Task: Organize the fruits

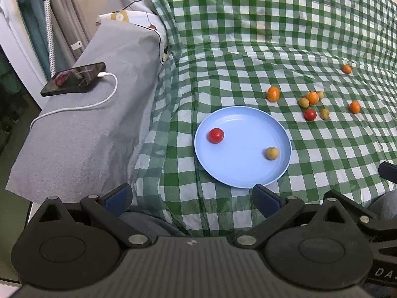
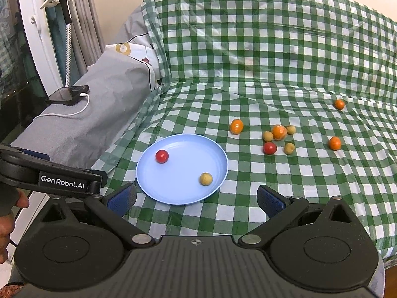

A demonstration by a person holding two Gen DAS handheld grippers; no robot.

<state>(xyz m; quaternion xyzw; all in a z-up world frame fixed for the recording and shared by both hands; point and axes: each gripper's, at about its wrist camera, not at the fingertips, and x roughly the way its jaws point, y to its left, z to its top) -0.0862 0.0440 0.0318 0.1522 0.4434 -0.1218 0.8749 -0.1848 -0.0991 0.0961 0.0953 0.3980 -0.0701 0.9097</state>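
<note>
Well off to the left of both tongs, a black phone [image 1: 74, 79] with a white cable [image 1: 82, 104] lies on grey bedding [image 1: 94, 134]. Left gripper [image 1: 192, 198] is released, empty, with the round light-blue plastic plate [image 1: 248, 173] just ahead of its fingertips on the green-and-white checked cloth [image 1: 322, 161]. On that plate sit a small red tomato-like fruit [image 1: 216, 135] and a yellowish round fruit [image 1: 272, 153], apart. Right gripper [image 2: 196, 200] also stands spread and empty, the plate ahead-left. Further ahead and rightward, loose orange fruits [image 2: 236, 126], yellowish ones [image 2: 289, 148] and another red fruit [image 2: 270, 148] lie scattered on the cloth.
</note>
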